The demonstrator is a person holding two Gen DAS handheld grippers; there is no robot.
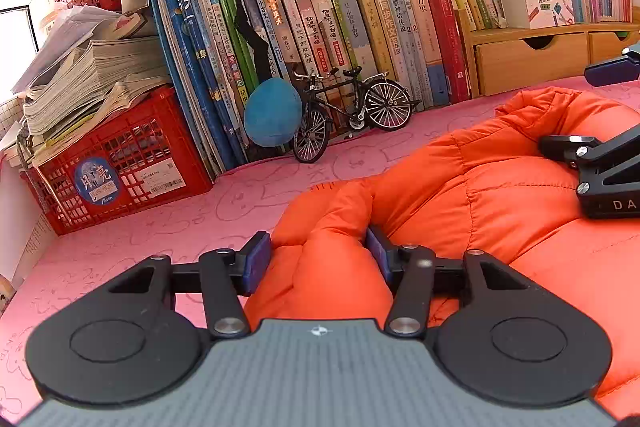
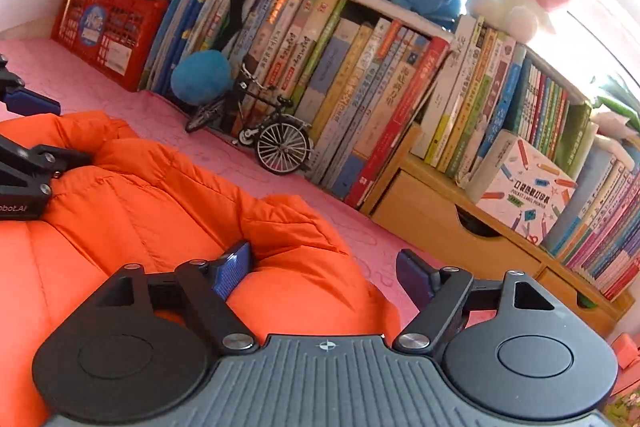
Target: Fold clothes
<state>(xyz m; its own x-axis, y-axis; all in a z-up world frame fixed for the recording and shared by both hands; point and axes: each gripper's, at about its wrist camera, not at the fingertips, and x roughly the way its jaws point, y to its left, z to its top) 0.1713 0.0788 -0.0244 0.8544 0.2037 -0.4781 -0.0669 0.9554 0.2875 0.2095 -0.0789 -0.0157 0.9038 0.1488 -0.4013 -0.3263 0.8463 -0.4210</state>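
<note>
An orange puffy jacket (image 1: pixel 500 187) lies bunched on the pink mat (image 1: pixel 160 227); it also shows in the right wrist view (image 2: pixel 160 195). My left gripper (image 1: pixel 318 259) is open, its blue pads on either side of a raised fold of the jacket's left edge. My right gripper (image 2: pixel 324 275) is open wide over the jacket's right edge, the left pad (image 2: pixel 234 267) pressing on the fabric and the right pad over the mat. Each gripper shows at the other view's edge.
A row of upright books (image 1: pixel 340 27) lines the back. A model bicycle (image 1: pixel 348 111) and a blue plush ball (image 1: pixel 272 113) stand before it. A red crate (image 1: pixel 120 163) with stacked papers sits at left, and wooden drawers (image 1: pixel 532 59) at right.
</note>
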